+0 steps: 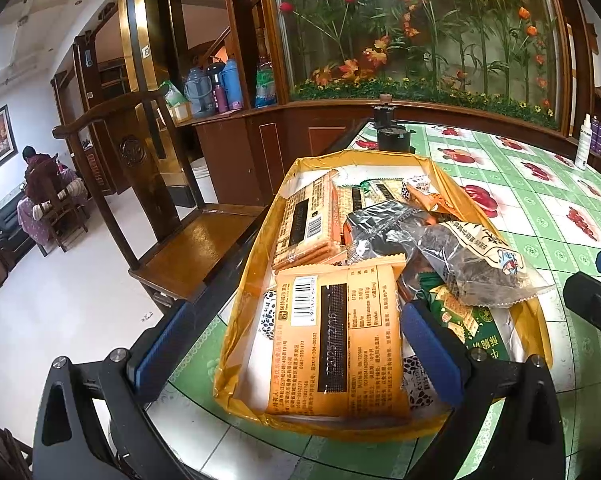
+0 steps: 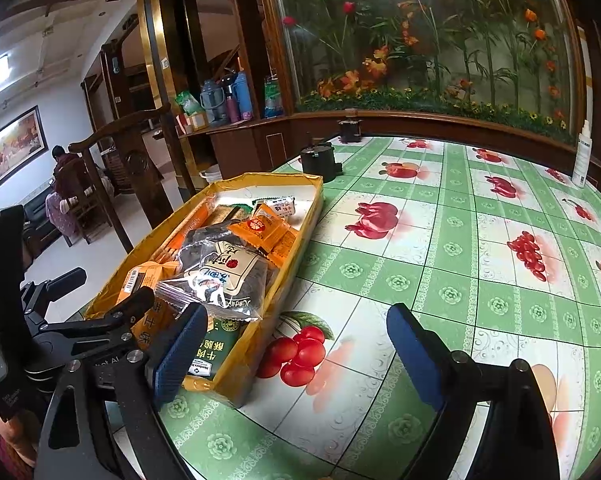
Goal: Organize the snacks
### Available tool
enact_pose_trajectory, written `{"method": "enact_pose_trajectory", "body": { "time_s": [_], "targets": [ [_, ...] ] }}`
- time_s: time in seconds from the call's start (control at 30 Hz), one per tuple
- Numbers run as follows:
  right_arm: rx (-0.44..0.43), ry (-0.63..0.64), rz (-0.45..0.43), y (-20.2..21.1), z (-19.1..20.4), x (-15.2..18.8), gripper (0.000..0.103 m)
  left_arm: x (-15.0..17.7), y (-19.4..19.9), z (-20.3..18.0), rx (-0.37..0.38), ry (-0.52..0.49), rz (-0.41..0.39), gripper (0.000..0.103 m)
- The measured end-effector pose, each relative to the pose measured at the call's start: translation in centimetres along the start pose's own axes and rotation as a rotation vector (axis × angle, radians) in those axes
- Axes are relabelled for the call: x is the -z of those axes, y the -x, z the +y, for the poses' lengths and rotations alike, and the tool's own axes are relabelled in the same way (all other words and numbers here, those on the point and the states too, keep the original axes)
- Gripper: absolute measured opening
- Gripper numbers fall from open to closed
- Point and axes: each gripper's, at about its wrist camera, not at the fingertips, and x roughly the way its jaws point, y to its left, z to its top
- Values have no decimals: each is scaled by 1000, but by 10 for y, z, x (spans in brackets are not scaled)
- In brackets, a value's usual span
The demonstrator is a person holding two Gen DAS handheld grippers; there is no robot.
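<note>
I held my left gripper (image 1: 296, 344) spread wide and empty over the yellow tray (image 1: 236, 320) at the table's (image 2: 460, 240) edge, probably to pick a packet. My right gripper (image 2: 296, 356), equally wide, hovered beside it above bare tablecloth. Orange biscuit packs (image 1: 336, 340) and a clear bag of dark snacks (image 1: 460, 264) lay heaped inside.

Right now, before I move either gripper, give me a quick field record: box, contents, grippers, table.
container: yellow taped cardboard box, open top, near the table's left edge
contents: orange biscuit packets, clear bag of dark snacks, green packet, small wrapped sweets
left gripper: open, over the box's near end, holding nothing
right gripper: open, empty, beside the box's right wall
table: green checked fruit-print tablecloth; white spray bottle at far right
</note>
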Motion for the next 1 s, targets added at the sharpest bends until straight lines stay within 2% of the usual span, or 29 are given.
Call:
{"method": "enact_pose_trajectory", "body": {
  "time_s": [0.8,1.0],
  "targets": [
    [21,-13,3,1,-5,2,94,0,2,-2,1,-12,15,103],
    [28,-26,3,3,-6,2,94,0,7,-6,-76,-35,5,103]
  ]
}}
